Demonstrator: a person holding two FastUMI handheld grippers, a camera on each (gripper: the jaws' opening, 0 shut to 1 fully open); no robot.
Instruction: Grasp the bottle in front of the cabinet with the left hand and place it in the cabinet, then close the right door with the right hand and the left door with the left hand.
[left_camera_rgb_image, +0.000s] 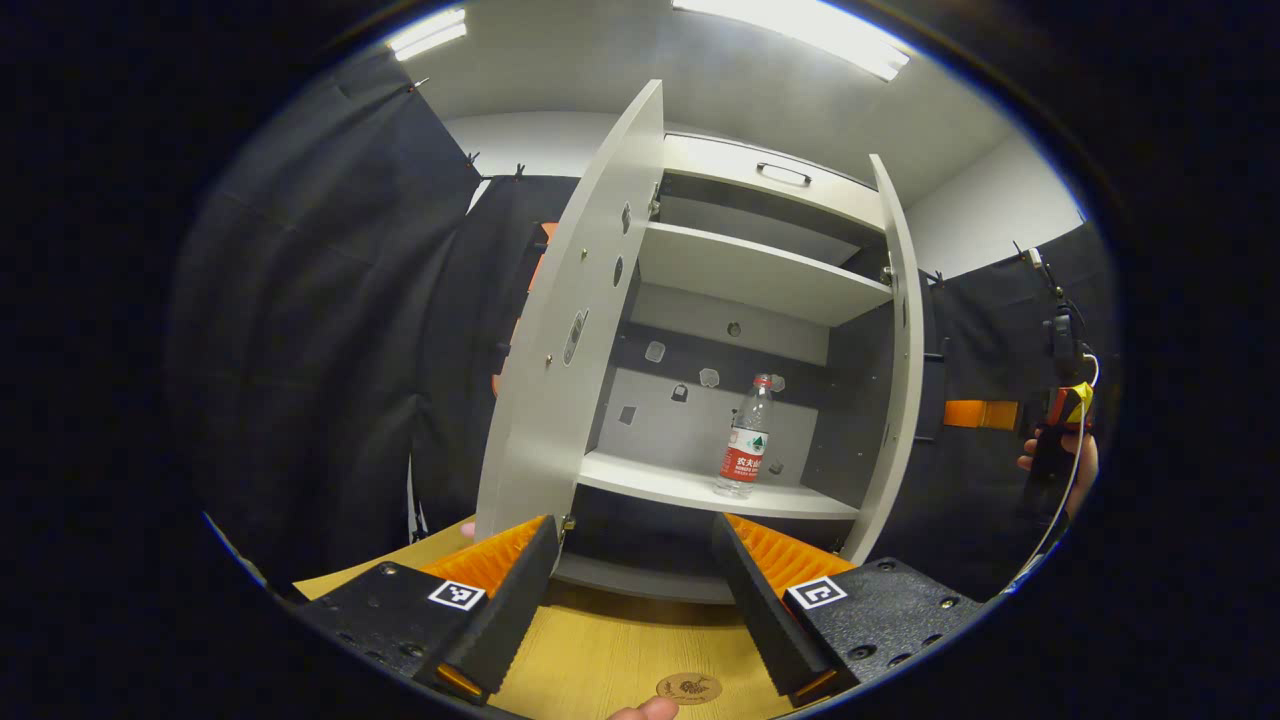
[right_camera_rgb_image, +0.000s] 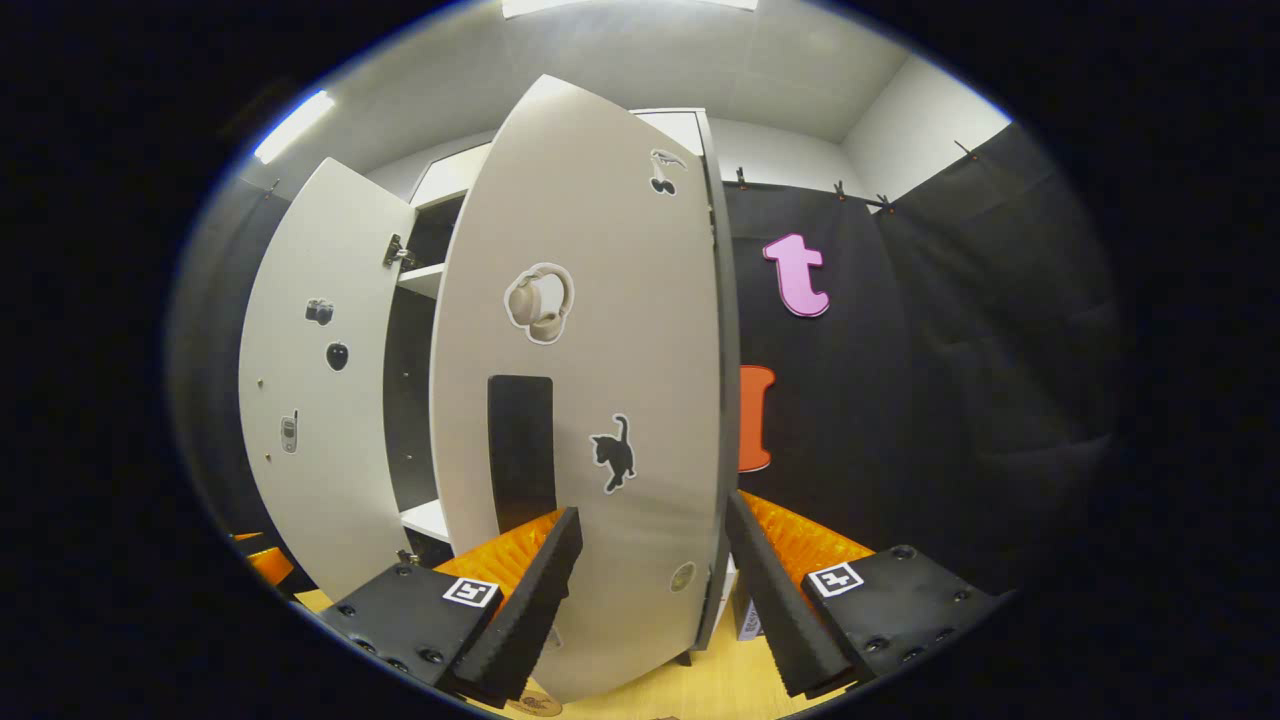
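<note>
**Bottle shelved, both doors left to close**

On the cabinet's lower shelf (left_camera_rgb_image: 690, 488) the bottle (left_camera_rgb_image: 746, 438) stands upright, toward the right side, clear of both grippers, so the placing step looks done. Nearer the camera in the left gripper view, the left gripper (left_camera_rgb_image: 635, 560) has its fingers spread apart with nothing between them, above the wooden tabletop (left_camera_rgb_image: 610, 650) in front of the cabinet. Both doors are swung open: the left door (left_camera_rgb_image: 575, 310) and the right door (left_camera_rgb_image: 900, 350) flank the shelves. Closing them, right first, is what remains.

In the right gripper view the right gripper (right_camera_rgb_image: 648, 560) is also spread wide, its fingers straddling the lower part of the right door's outer face (right_camera_rgb_image: 590, 380); I cannot tell whether either finger touches the panel. From that angle the door hides the bottle and most of the interior. A hand (left_camera_rgb_image: 1060, 465) holding a gripper shows dimly at the far right of the left gripper view, too dark to read further.
</note>
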